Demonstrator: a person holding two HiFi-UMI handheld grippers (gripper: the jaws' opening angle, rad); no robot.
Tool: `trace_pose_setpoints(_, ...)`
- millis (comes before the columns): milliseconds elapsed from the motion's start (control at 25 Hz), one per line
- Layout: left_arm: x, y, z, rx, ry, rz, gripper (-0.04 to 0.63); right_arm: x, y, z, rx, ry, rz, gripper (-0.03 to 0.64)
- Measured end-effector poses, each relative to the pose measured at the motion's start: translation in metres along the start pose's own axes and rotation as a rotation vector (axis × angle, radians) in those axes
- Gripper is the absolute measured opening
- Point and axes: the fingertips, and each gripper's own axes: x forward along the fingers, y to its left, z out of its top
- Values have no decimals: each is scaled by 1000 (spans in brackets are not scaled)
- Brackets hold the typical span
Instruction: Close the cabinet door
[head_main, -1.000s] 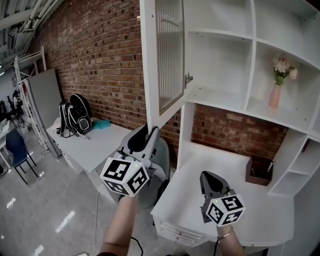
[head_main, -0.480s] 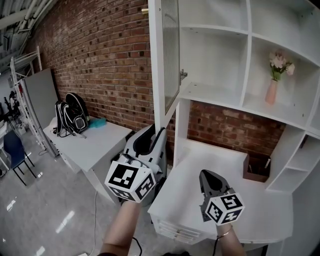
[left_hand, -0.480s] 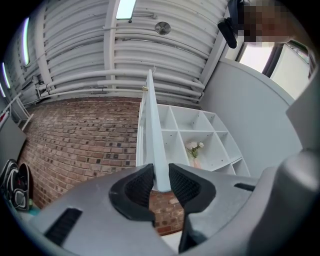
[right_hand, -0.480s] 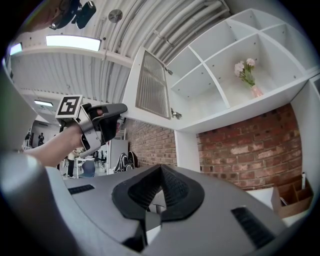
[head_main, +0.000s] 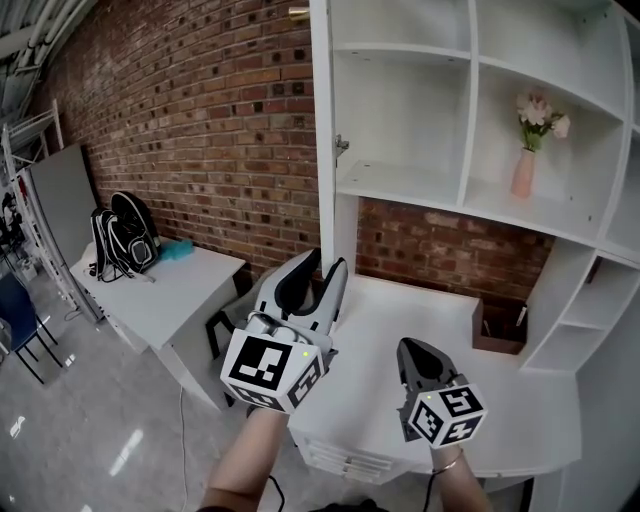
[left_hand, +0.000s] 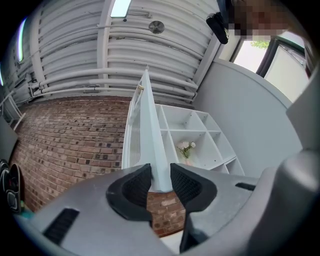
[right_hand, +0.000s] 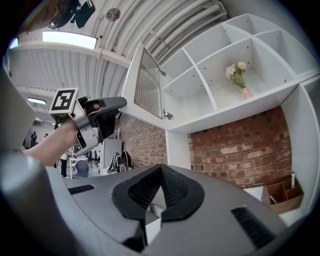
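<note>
The white cabinet door (head_main: 322, 150) with ribbed glass stands edge-on to me at the left end of the shelf unit (head_main: 470, 120), hinged at its left side. My left gripper (head_main: 325, 262) points up at the door's bottom corner. In the left gripper view its jaws are opening, with the door's (left_hand: 150, 130) lower edge between the pads (left_hand: 134, 186), which lie close to both faces. My right gripper (head_main: 412, 347) hovers over the desk (head_main: 500, 400), shut and empty, its tips meeting (right_hand: 161, 170). The right gripper view shows the door (right_hand: 142, 82) swung out and the left gripper (right_hand: 107, 112) below it.
A pink vase of flowers (head_main: 524, 170) stands in a shelf cell. A brown box (head_main: 500, 325) sits at the desk's back right. To the left are a brick wall (head_main: 200, 130), a low white table (head_main: 170, 290) with backpacks (head_main: 120, 240), and open floor.
The door has swung from angled outward to nearly edge-on in the head view. My left gripper moved right with the door's bottom corner. The right gripper barely shifted.
</note>
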Motion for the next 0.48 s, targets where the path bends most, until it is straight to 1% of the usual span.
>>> trace_pose_setpoints(160, 7, -9, -2, 3, 7, -12, 112, -5, -8, 1, -4, 2, -21, 1)
trace_pose_setpoints(360, 16, -25, -4, -1, 17, -59, 114, -12, -13, 4, -13, -2, -41, 0)
trace_pose_setpoints(480, 26, -38, -8, 23, 28, -64, 114, -18, -18, 5, -16, -7, -57, 0)
